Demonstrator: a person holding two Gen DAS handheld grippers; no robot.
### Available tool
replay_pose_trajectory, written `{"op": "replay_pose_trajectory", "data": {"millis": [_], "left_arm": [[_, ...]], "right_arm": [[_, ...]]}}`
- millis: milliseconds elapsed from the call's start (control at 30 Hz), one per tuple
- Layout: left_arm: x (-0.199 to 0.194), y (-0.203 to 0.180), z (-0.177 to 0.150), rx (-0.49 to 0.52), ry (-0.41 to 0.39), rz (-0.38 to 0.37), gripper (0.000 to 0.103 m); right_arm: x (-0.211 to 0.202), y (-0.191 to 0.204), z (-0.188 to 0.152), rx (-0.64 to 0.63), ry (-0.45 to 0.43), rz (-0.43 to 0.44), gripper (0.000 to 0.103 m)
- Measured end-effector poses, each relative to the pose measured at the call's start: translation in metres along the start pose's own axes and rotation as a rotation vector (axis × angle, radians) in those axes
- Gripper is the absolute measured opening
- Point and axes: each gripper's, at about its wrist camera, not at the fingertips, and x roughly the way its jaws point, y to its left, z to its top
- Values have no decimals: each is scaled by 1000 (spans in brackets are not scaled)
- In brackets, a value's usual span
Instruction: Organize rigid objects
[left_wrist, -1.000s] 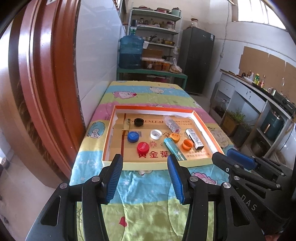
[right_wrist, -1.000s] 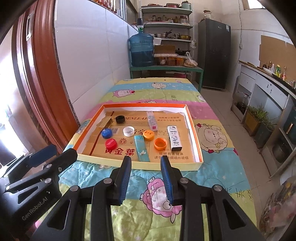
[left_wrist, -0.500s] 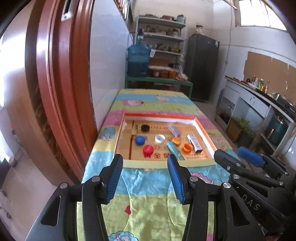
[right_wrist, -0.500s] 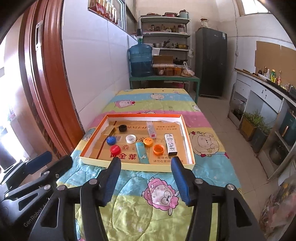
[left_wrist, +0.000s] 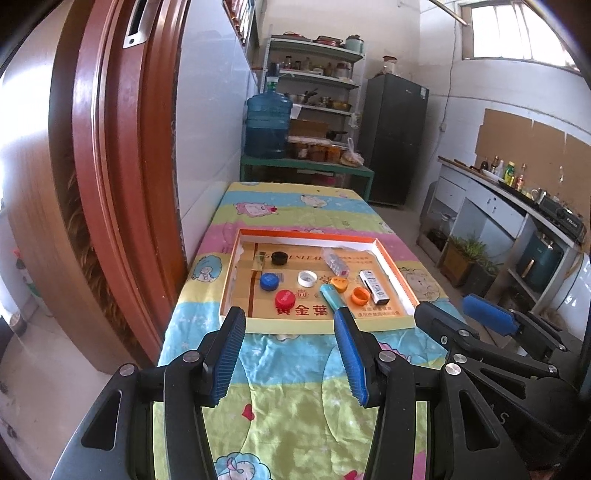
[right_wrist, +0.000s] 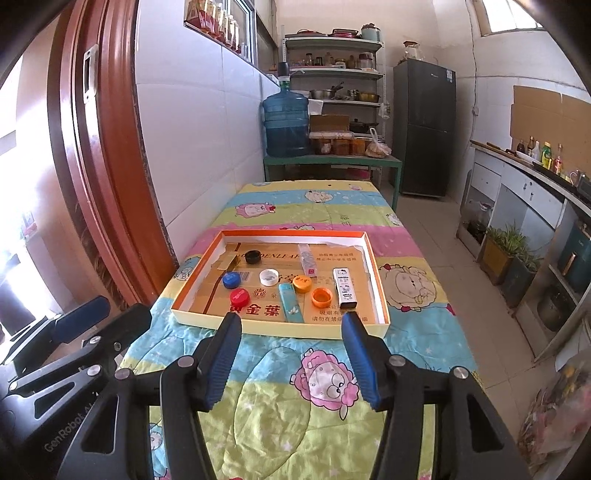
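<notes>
Both sets of jaws are sitting open with nothing in them. The left gripper (left_wrist: 290, 356) and the right gripper (right_wrist: 291, 360) hang side by side over the near end of the tabletop (right_wrist: 325, 417), which is covered in a cartoon-print quilt, and neither one is touching anything.

All the stuff to sort is further out, in a shallow cardboard tray (right_wrist: 207, 258) with an orange rim, just past the fingertips in both views. Along its near side there's a red cap (right_wrist: 240, 296) on the left, a long teal tube (right_wrist: 291, 302) in the middle and an open orange cap (right_wrist: 322, 297) right of that. One row back: blue cap (right_wrist: 231, 279), white cap (right_wrist: 269, 277), a closed orange cap (right_wrist: 302, 284), and a white box (right_wrist: 345, 288) lying lengthwise on the right. At the far side sit a black cap (right_wrist: 253, 256) and a clear packet (right_wrist: 307, 258). None of it is between the jaws; the tray's near wall stands between the fingertips and the items.

Left of the tabletop is a tiled wall and a reddish wooden door frame (left_wrist: 110, 166). At the far end there's a green table holding a big blue water jug (right_wrist: 286, 123), shelves of pots behind it, and a dark fridge (right_wrist: 424, 129). A kitchen counter runs down the right side.
</notes>
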Motion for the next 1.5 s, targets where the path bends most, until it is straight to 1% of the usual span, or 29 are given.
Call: {"op": "replay_pose_trajectory", "data": {"millis": [133, 233, 400, 600, 733, 833, 900, 967, 1000, 1133, 1500], "left_arm": [[-2, -3, 0, 21, -4, 17, 52], [-4, -6, -1, 37, -8, 34, 52], [-5, -9, -2, 32, -4, 22, 52], [-5, -12, -3, 38, 1, 25, 52], [-9, -15, -3, 40, -12, 71, 52], [-11, -15, -3, 34, -16, 80, 52], [-12, -15, -4, 34, -18, 103, 52], [-13, -16, -5, 40, -27, 149, 52], [-14, -17, -4, 41, -30, 155, 52], [-14, -14, -4, 30, -25, 130, 52], [-14, -13, -5, 29, -19, 129, 52]], "right_arm": [[-5, 0, -3, 1, -3, -1, 62], [-7, -1, -4, 2, -2, -1, 63], [-10, -6, -6, 9, 0, -2, 63], [-13, -10, -7, 11, -2, -8, 63], [-13, -11, -8, 11, -3, -12, 63], [-14, -11, -9, 9, -6, -12, 63], [-14, -11, -10, 8, -8, -14, 63], [-14, -10, -10, 7, -10, -16, 63], [-14, -10, -10, 6, -9, -16, 63], [-15, -10, -11, 6, -8, -11, 63], [-17, -9, -11, 3, -11, -12, 63]]}}
